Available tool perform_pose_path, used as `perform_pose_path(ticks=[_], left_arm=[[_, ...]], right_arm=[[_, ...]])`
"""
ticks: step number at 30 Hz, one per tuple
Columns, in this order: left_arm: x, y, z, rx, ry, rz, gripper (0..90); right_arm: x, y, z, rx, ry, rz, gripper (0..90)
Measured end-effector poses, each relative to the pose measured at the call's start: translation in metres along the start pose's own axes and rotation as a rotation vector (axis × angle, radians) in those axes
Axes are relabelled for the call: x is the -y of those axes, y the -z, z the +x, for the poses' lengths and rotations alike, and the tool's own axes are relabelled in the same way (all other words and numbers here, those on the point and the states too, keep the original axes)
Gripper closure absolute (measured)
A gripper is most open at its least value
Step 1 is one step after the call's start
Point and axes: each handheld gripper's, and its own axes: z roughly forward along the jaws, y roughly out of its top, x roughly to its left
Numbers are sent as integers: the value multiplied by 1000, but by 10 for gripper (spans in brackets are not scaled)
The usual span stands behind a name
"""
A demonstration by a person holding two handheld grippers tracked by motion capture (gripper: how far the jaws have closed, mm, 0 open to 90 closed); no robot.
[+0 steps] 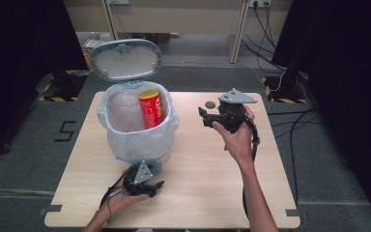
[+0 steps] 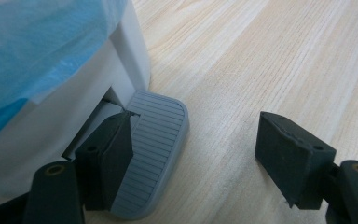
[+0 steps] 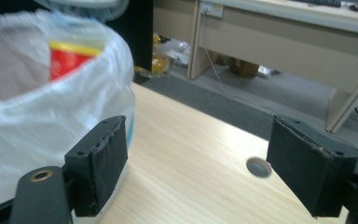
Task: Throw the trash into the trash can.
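Left claw spread, low on bin pedal; right claw spread, raised.

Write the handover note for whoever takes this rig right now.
Left tool: open, one jaw on the grey pedal of the bin; lid is up.
Right tool: open, empty, held above the table right of the bin.
Red can: already in the bagged bin.
Left, as far as I can judge: release the pedal so the lid drops.
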Motion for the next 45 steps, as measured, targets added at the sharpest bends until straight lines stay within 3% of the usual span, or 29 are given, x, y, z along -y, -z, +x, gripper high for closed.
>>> perform_pose_path(ticks=[10, 21, 34, 45], left_arm=[[0, 0, 0, -3, 0, -3, 266], [0, 0, 0, -2, 0, -3, 266], [0, 0, -1, -5, 4, -2, 267], [0, 0, -1, -5, 3, -2, 267]], right_arm=[[39, -1, -15, 21, -27, 48, 184], [76, -2, -20, 30, -55, 85, 178], [111, -3, -15, 18, -60, 131, 164], [144, -4, -11, 38, -60, 192, 157]])
